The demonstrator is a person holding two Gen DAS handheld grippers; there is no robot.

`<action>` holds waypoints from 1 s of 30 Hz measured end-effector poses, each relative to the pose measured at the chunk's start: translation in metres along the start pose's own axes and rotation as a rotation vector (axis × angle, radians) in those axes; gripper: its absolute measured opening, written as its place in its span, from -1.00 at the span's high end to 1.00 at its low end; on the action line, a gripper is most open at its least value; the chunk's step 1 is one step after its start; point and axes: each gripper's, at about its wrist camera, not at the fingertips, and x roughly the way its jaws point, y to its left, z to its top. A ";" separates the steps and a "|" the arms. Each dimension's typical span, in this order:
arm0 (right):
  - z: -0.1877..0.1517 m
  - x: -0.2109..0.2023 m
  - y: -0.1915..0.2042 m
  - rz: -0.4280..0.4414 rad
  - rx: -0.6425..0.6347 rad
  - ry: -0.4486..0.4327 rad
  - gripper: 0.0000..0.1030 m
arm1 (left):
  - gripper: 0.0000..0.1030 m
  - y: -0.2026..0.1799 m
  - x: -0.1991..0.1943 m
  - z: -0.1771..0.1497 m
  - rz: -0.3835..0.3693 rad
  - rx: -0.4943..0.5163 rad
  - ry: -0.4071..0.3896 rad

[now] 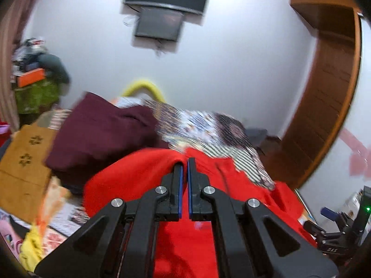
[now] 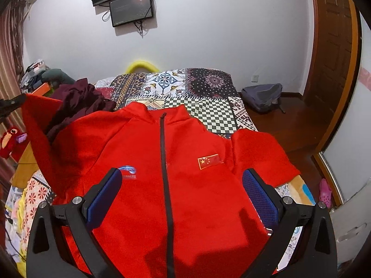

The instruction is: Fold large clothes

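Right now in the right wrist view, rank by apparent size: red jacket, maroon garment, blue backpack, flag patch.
1. red jacket, though nearness to the camera enlarges it
2. maroon garment
3. blue backpack, not far behind
4. flag patch

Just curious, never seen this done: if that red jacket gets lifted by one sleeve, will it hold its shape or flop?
Probably flop: the red jacket drapes in soft folds, and its raised sleeve sags. The fleecy surface likely grips well.
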 end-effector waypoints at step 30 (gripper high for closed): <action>-0.012 0.008 0.016 -0.035 -0.187 0.009 -1.00 | 0.06 -0.064 0.066 -0.142 -0.146 0.203 0.569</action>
